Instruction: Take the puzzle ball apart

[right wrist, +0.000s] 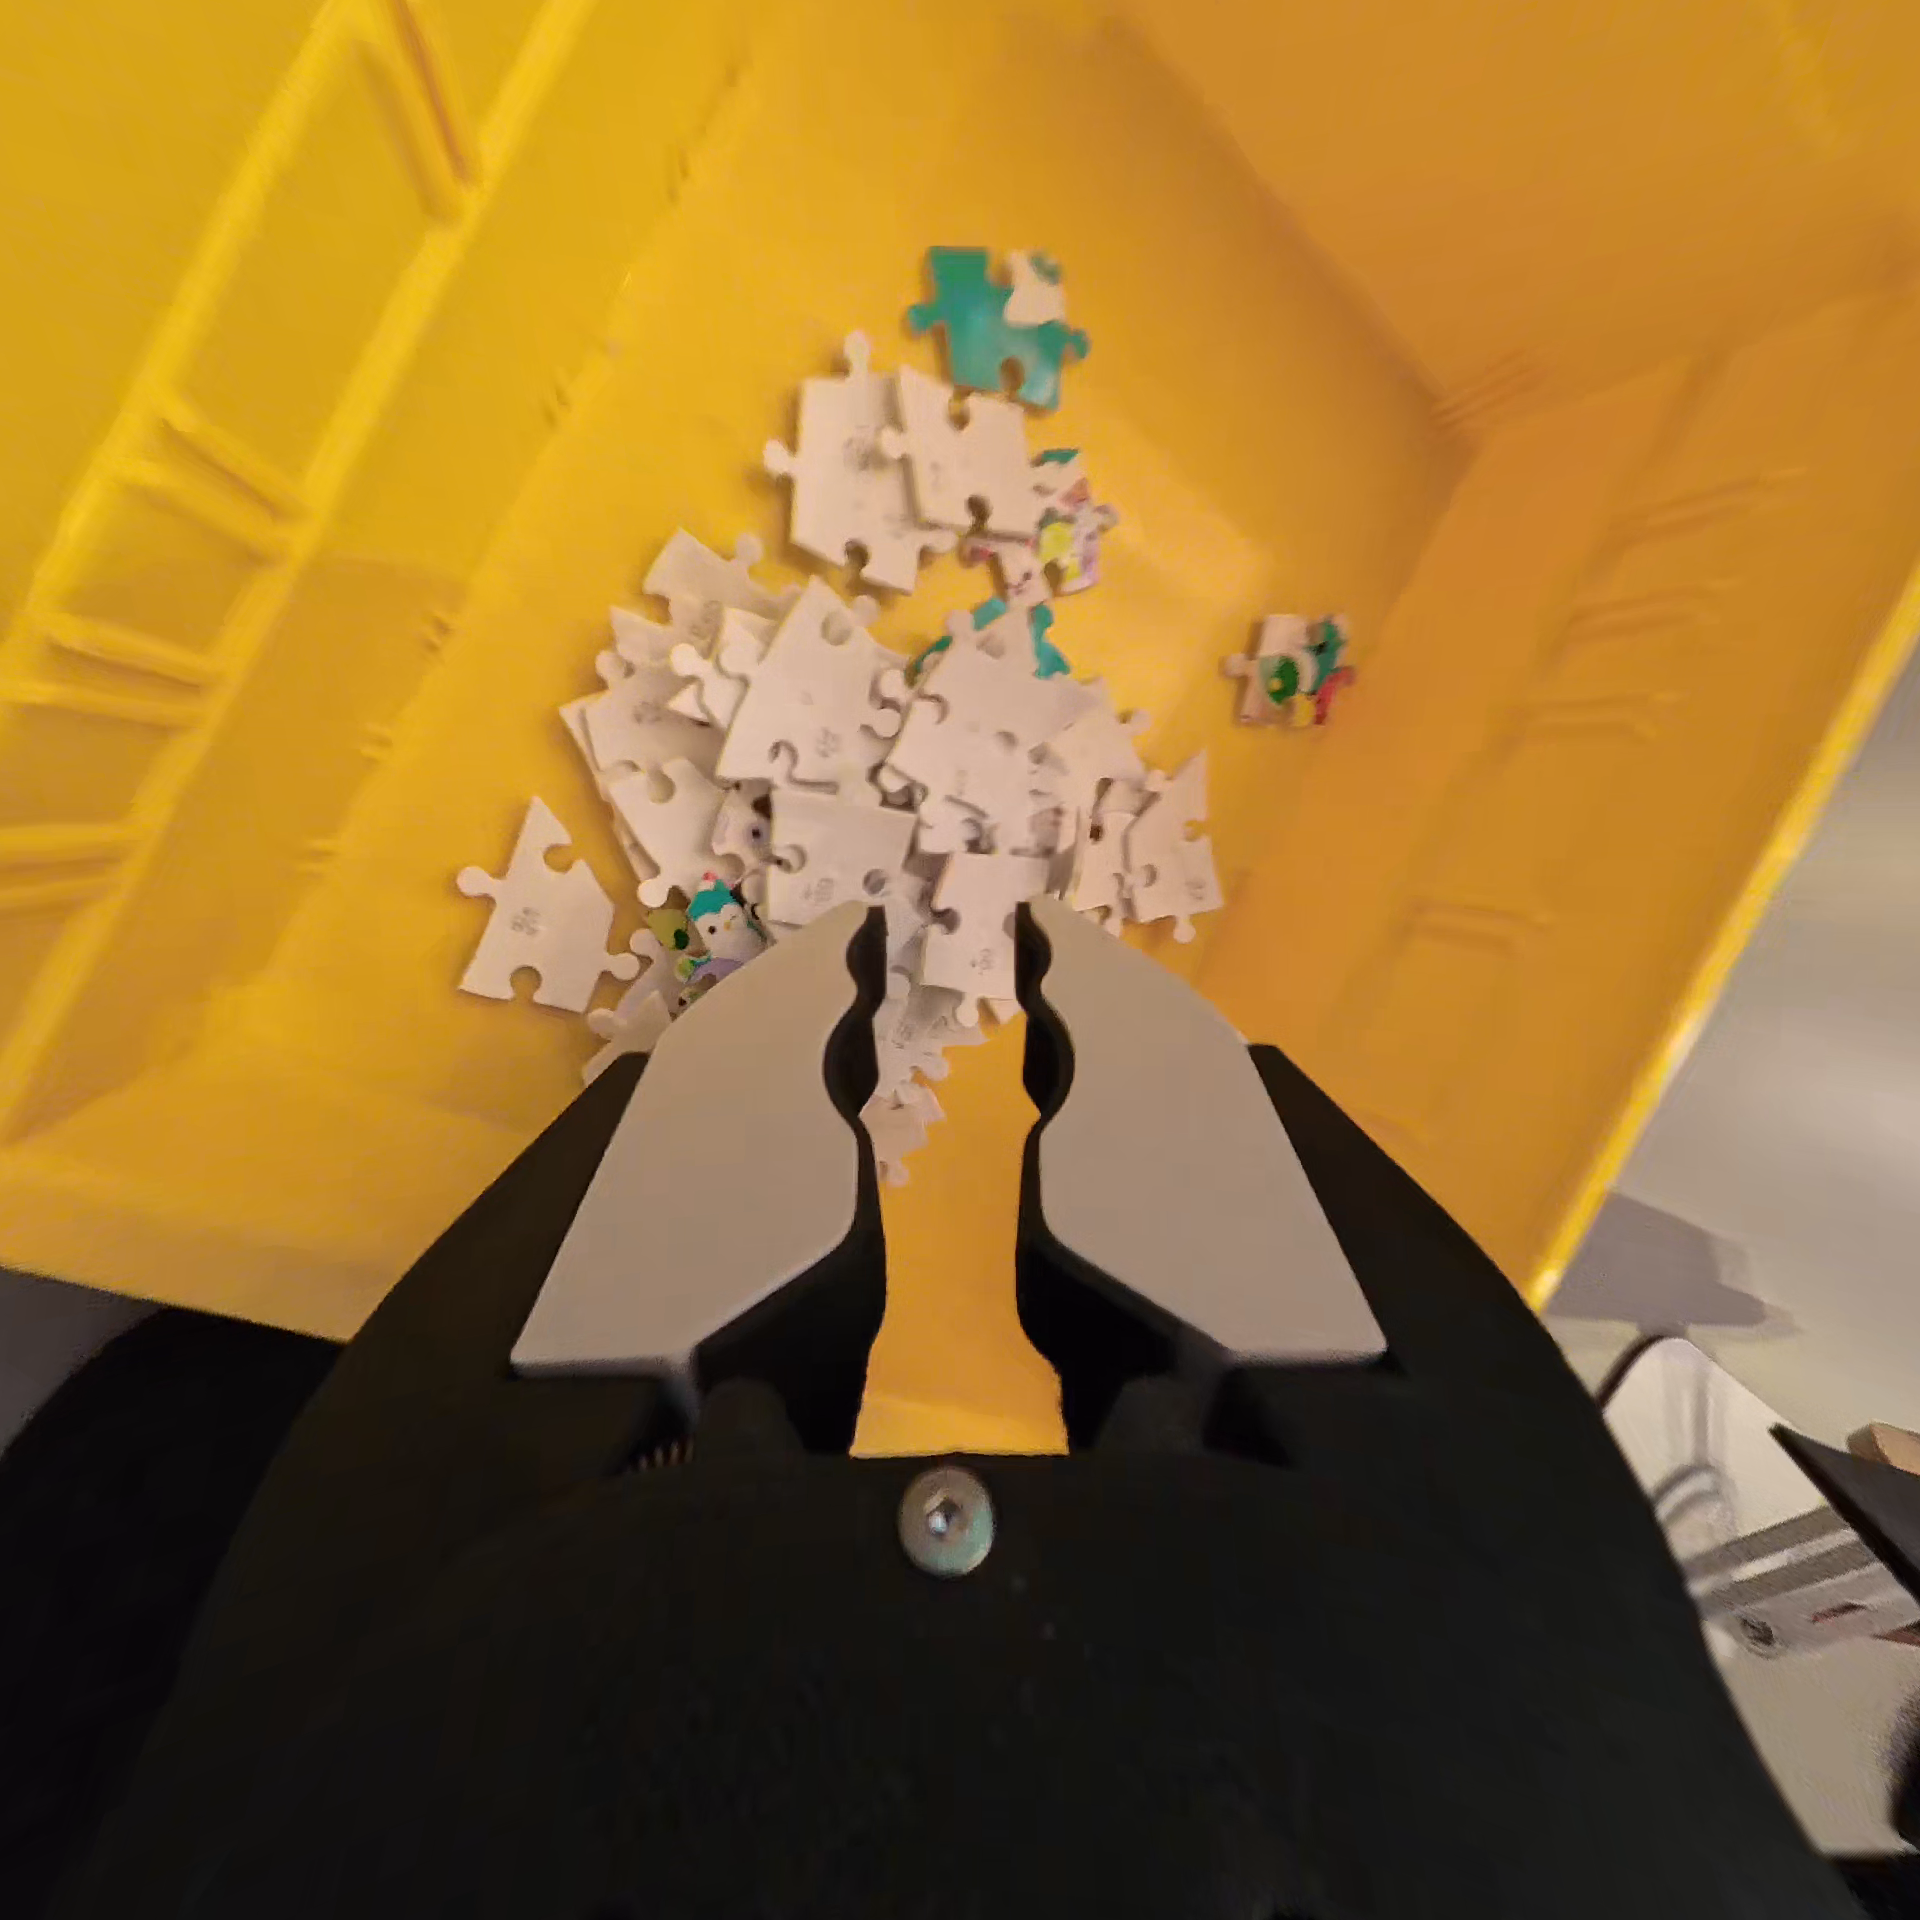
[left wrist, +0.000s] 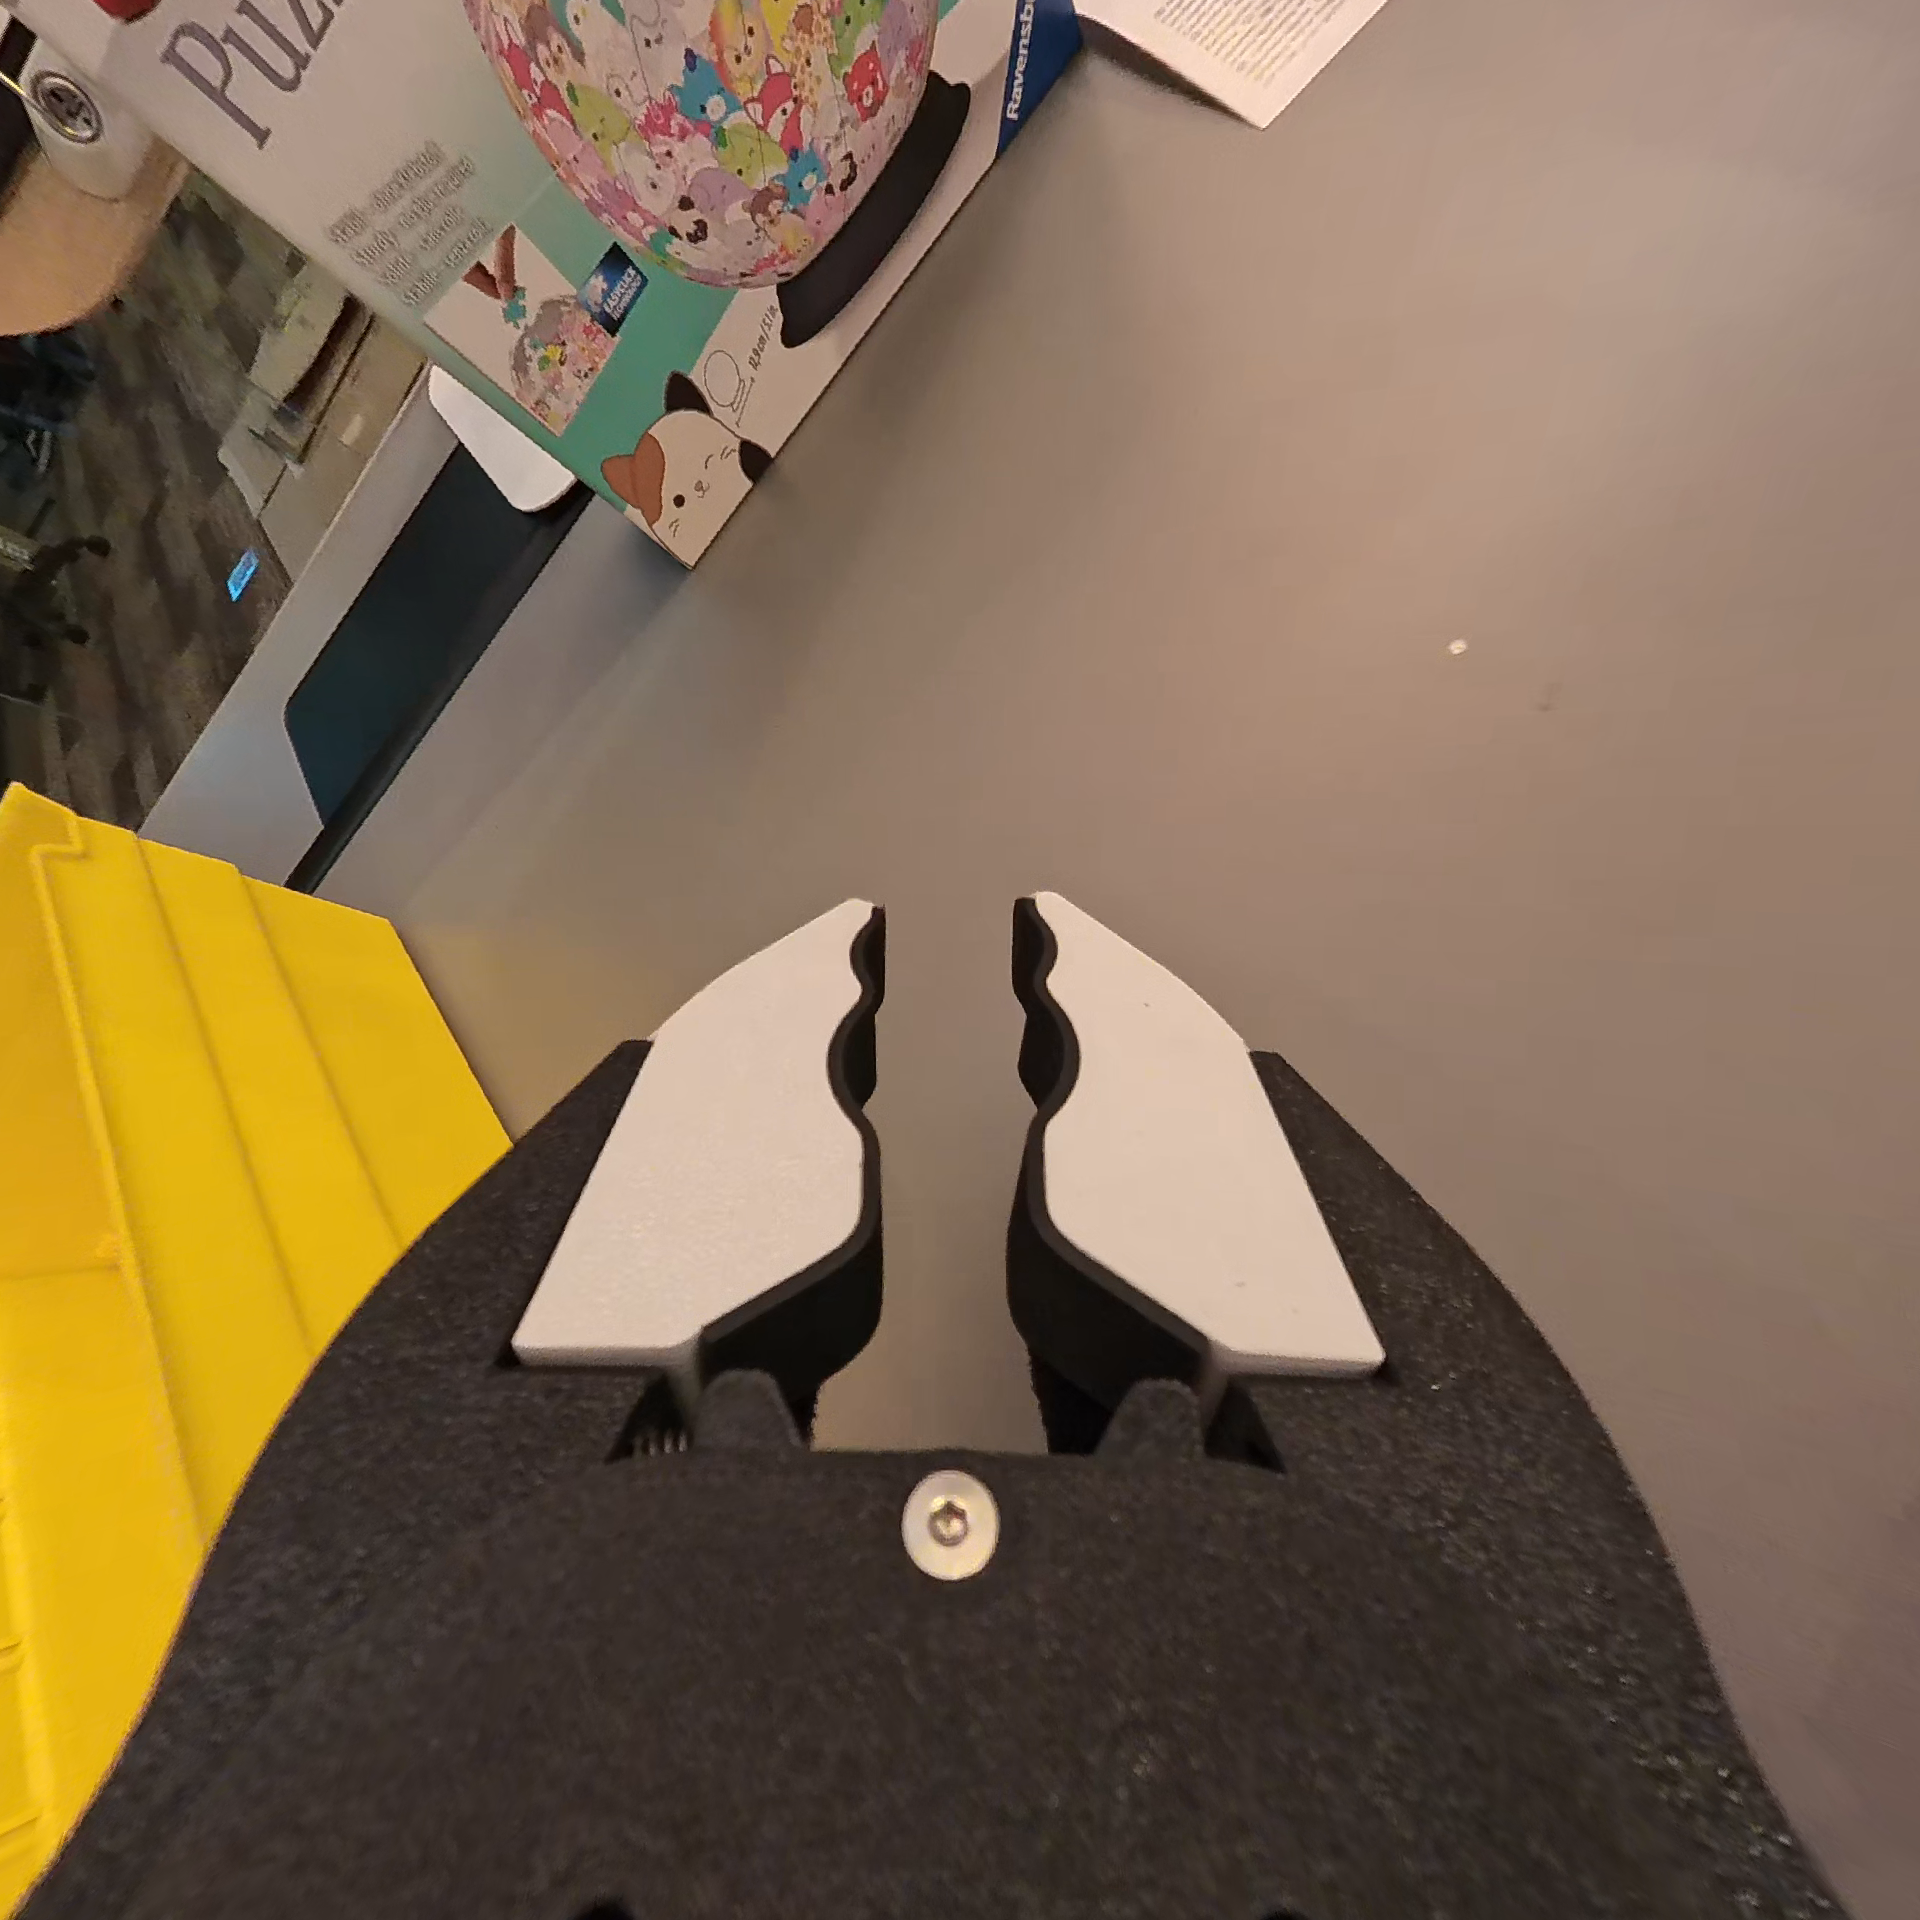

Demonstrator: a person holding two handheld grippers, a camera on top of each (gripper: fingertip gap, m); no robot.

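Observation:
No assembled puzzle ball shows in either view. In the right wrist view, a heap of loose puzzle pieces (right wrist: pixel 862 748), mostly white backs up with a few colourful faces, lies on the floor of a yellow bin (right wrist: pixel 1351 468). My right gripper (right wrist: pixel 948 914) hangs open and empty over the near end of the heap. In the left wrist view, my left gripper (left wrist: pixel 948 914) is open and empty over the bare grey table (left wrist: pixel 1351 727), with the yellow bin (left wrist: pixel 187 1091) at its left.
The puzzle's box (left wrist: pixel 623 239), printed with a colourful ball, lies at the table's far left edge. A white printed sheet (left wrist: pixel 1247 52) lies at the far right. Beyond the table edge are a dark panel (left wrist: pixel 416 665) and patterned floor (left wrist: pixel 156 416). The left gripper's tips are roughly 50 cm from the right gripper's.

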